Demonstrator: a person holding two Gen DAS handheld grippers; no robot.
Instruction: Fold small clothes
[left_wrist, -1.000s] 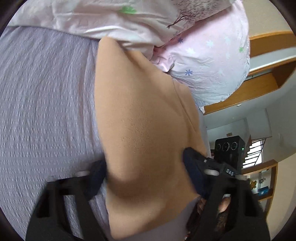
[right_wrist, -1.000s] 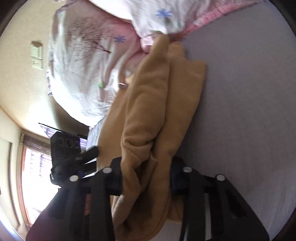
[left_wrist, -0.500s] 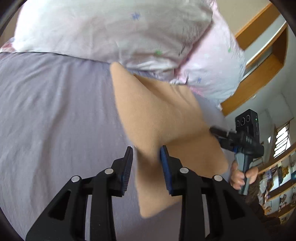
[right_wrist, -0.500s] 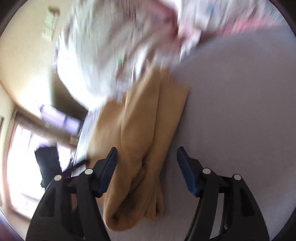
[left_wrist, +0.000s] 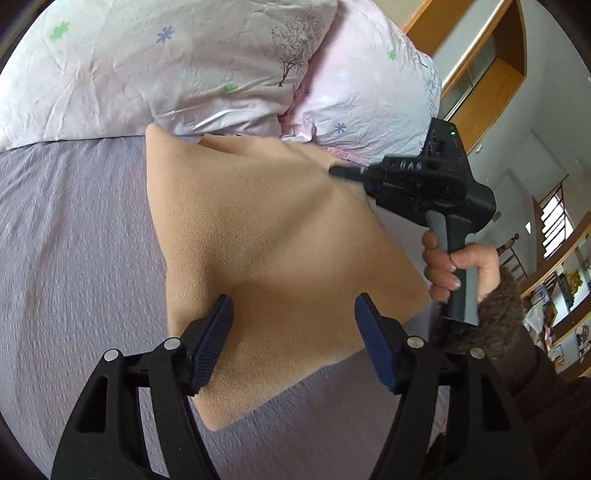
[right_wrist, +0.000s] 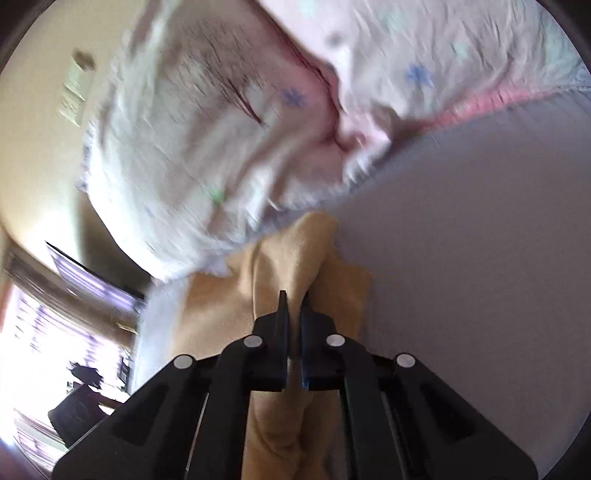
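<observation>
Tan garment (left_wrist: 266, 236) lies flat on the lavender bed sheet (left_wrist: 74, 258), just below the two pillows (left_wrist: 177, 66). My left gripper (left_wrist: 293, 317) hovers above its near part, jaws wide apart and holding nothing. My right gripper (right_wrist: 291, 314) has its jaws pressed together on a raised fold of the garment's far right edge.

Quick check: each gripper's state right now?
Left gripper: open, over the tan cloth, holding nothing.
Right gripper: closed on a fold of the cloth.
</observation>
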